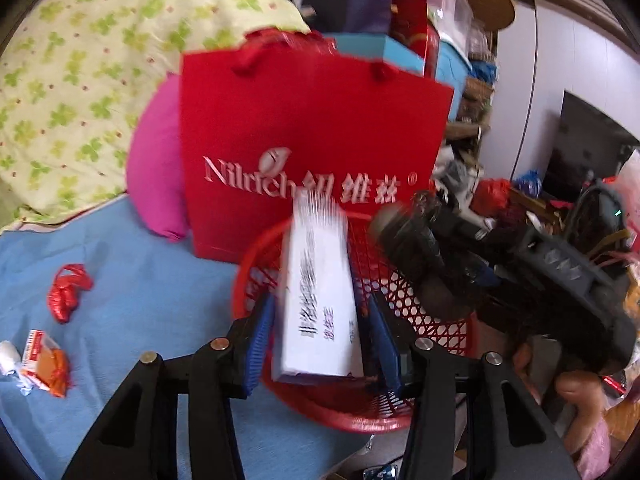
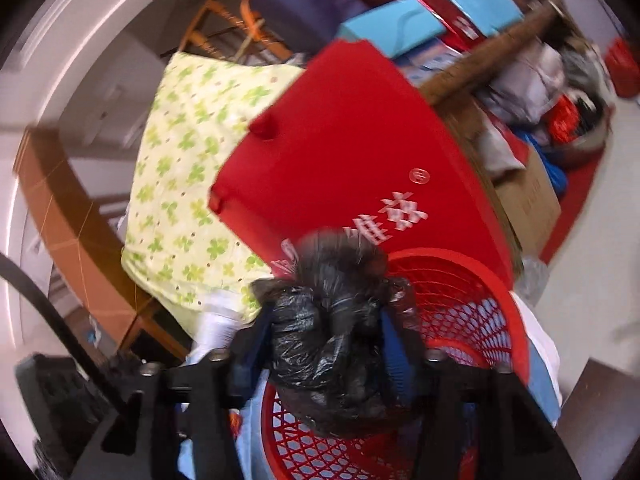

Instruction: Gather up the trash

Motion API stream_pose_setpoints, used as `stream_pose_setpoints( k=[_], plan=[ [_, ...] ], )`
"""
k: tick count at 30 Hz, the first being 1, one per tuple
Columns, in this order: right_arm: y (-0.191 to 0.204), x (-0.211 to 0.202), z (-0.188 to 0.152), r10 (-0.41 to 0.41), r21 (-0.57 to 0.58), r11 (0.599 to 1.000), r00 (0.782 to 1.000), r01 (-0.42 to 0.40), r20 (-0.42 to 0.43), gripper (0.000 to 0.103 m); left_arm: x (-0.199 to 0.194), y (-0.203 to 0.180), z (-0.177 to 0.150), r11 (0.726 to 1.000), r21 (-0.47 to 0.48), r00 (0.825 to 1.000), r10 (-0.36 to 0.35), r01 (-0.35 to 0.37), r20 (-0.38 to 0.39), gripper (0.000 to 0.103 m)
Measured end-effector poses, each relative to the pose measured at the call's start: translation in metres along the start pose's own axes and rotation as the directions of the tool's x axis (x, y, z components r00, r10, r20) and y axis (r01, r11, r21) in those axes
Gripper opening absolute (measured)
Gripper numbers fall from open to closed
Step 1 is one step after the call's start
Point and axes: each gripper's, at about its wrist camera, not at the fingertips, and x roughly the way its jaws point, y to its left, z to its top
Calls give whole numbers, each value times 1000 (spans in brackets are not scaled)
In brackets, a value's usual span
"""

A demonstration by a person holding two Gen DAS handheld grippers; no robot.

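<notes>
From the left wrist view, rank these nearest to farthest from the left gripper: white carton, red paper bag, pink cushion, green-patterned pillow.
1. White carton: between the left gripper fingers, over the red basket.
2. Red paper bag: standing just behind the basket.
3. Pink cushion: left of the bag, partly behind it.
4. Green-patterned pillow: far upper left, behind the cushion.

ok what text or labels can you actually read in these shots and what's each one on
"Nilrich" then "纽维兹" and an ® mark, white print on the red paper bag.
"维兹" with the ® mark: the same print in the right wrist view, partly hidden by the black plastic bag.
White box: dark print along its side, too blurred to read.
Orange and white wrapper: print too small to read.
</notes>
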Motion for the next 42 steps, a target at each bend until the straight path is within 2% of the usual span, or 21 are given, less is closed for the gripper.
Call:
stream_pose_setpoints(
  k=[3, 6, 10, 13, 15, 18, 19, 22, 25, 27, 29, 31, 33, 34, 35, 36, 37, 39, 40, 41, 42],
  plan=[
    [-5, 2, 2, -2, 26, 1000, 1000, 3, -6, 67, 10, 1, -1, 1000, -5, 1000, 15, -15, -18, 55],
    [3, -2, 1, 7, -15, 1000, 1000, -7, 17, 67, 1, 13, -3, 999, -40, 1000, 25, -25, -2, 59],
    [40, -8, -11, 83, -168, 983, 995, -72, 63, 67, -30, 56, -20, 989, -84, 992, 126, -123, 28, 66],
    [81, -9, -31, 161, -314, 940, 985, -133, 66, 67, -55, 96, -39, 969, -134, 977, 212, -208, 16, 67],
    [106, -6, -48, 219, -389, 902, 975, -186, 42, 67, -74, 129, -63, 943, -176, 958, 287, -284, -3, 67],
    [138, 6, -74, 280, -453, 852, 960, -264, -32, 67, -102, 180, -101, 886, -242, 916, 400, -397, -39, 67],
    [146, 11, -82, 283, -464, 842, 958, -275, -54, 68, -111, 201, -116, 855, -269, 894, 443, -444, -66, 67],
    [170, 38, -112, 258, -494, 817, 955, -298, -148, 69, -132, 246, -149, 779, -347, 848, 516, -523, -119, 67],
    [187, 78, -148, 146, -523, 810, 956, -264, -256, 69, -141, 276, -171, 720, -399, 814, 562, -567, -144, 67],
    [193, 106, -166, 46, -548, 809, 953, -212, -301, 69, -141, 289, -183, 698, -412, 800, 577, -587, -163, 67],
    [193, 126, -178, 1, -565, 804, 950, -187, -313, 69, -132, 297, -187, 685, -408, 791, 579, -603, -197, 67],
    [192, 161, -194, -122, -623, 775, 941, -109, -316, 70, -129, 299, -188, 685, -394, 785, 585, -613, -204, 67],
    [186, 195, -203, -166, -641, 762, 927, -97, -337, 70, -121, 300, -185, 676, -350, 758, 619, -648, -208, 67],
    [180, 210, -207, -197, -662, 746, 926, -71, -322, 70, -117, 301, -184, 664, -321, 735, 642, -675, -217, 67],
    [174, 228, -213, -253, -695, 719, 921, -25, -295, 70, -116, 302, -185, 660, -312, 728, 647, -684, -227, 67],
    [166, 241, -216, -290, -712, 702, 914, 2, -283, 70, -112, 307, -186, 660, -314, 730, 640, -683, -241, 67],
    [155, 261, -219, -327, -718, 696, 899, 21, -290, 70, -109, 312, -188, 662, -332, 740, 620, -672, -262, 67],
    [132, 294, -221, -393, -710, 703, 858, 48, -332, 70, -109, 319, -191, 659, -369, 755, 587, -655, -291, 67],
    [126, 302, -221, -405, -702, 710, 849, 56, -341, 73, -107, 323, -192, 657, -386, 762, 571, -647, -305, 67],
    [124, 305, -218, -387, -697, 714, 864, 60, -322, 81, -108, 324, -194, 655, -394, 764, 564, -644, -313, 67],
    [122, 310, -218, -406, -700, 710, 855, 74, -322, 83, -107, 326, -195, 650, -401, 763, 560, -646, -322, 67]
  ],
)
